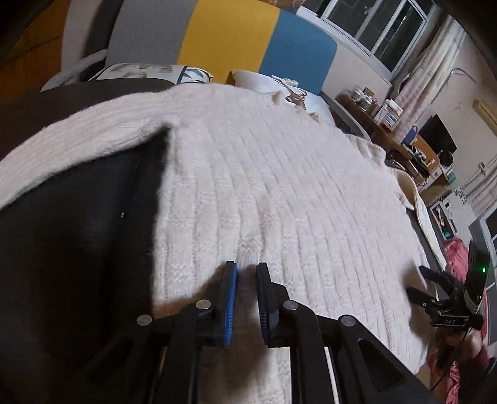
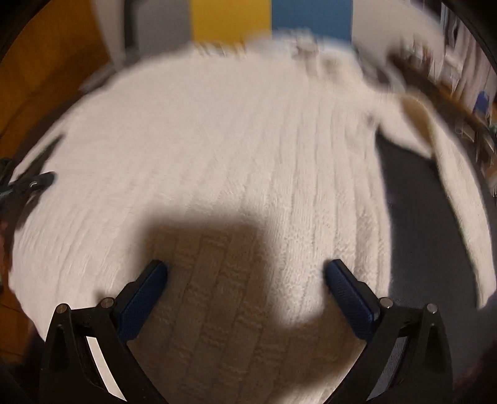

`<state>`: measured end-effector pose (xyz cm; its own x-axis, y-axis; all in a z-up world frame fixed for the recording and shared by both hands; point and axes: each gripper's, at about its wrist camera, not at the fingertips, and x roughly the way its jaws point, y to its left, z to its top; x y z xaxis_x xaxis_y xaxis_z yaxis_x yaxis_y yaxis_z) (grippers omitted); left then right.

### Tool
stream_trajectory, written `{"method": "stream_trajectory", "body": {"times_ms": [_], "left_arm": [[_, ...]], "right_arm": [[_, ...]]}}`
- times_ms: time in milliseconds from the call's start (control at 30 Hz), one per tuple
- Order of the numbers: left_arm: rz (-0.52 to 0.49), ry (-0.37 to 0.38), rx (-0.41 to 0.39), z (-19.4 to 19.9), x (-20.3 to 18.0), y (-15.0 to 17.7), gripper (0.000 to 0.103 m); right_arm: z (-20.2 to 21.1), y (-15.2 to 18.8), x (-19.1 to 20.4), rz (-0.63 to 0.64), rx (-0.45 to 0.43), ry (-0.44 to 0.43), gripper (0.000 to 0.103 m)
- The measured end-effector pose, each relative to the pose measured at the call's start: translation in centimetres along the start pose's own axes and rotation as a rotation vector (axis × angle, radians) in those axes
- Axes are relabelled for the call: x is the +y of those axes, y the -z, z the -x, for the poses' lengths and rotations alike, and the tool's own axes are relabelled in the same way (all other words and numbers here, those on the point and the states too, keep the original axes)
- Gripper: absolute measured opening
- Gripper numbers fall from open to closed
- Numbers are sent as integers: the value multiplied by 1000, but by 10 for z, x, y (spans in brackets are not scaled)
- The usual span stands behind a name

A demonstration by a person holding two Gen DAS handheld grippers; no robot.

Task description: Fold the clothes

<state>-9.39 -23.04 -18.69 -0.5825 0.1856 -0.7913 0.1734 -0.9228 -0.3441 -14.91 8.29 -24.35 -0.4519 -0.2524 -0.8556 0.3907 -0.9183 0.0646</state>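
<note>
Two grippers are mine. My left gripper [image 1: 247, 273] has its blue pads nearly together, pinching the near hem of the white ribbed sweater [image 1: 264, 186], which lies spread flat on a dark bed cover [image 1: 77, 233]. My right gripper [image 2: 245, 273] hangs over the same knit with fingers spread wide, holding nothing; its view is blurred. Beyond the sweater sit printed pillows [image 1: 149, 71], a grey, yellow and blue headboard [image 1: 230, 37], a cluttered wooden desk [image 1: 400, 136] and windows [image 1: 388, 28].
</note>
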Motion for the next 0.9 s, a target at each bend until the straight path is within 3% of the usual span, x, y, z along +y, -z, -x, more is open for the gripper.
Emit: {"method": "stream_trajectory", "body": {"times_ms": [133,233,300,367,400,467,567,633,767,900], "left_arm": [[8,-40,0,3,-7,-10,15],[-82,-61,-48,19,-33,-6,17],[-119,-69,-27,16,-45,1,18],[-122,-84,22,4,-38,10,18],[-125,-89,-2,2,-37,13,18],[-114,-103,-7,0,-38,11,18],[-82,-110,26,0,-43,-1,19],[-85,-103,19,6,-50,-8,19],[-125,-36,1,11,-73,-14,19],[-237,33,20,-16,-123,-22,19]], "right_arm": [[1,1,-3,-1,-23,4,103],[11,1,0,-7,-21,15,103],[20,1,8,-19,-34,15,103],[24,13,12,-41,-33,-60,103],[23,19,14,-49,-27,-83,103],[19,32,22,17,-75,-23,103],[23,35,18,1,-101,-55,103],[34,32,4,-30,-101,-102,103],[80,34,-54,-119,-235,-9,103],[101,39,-111,-151,-236,119,103]]}}
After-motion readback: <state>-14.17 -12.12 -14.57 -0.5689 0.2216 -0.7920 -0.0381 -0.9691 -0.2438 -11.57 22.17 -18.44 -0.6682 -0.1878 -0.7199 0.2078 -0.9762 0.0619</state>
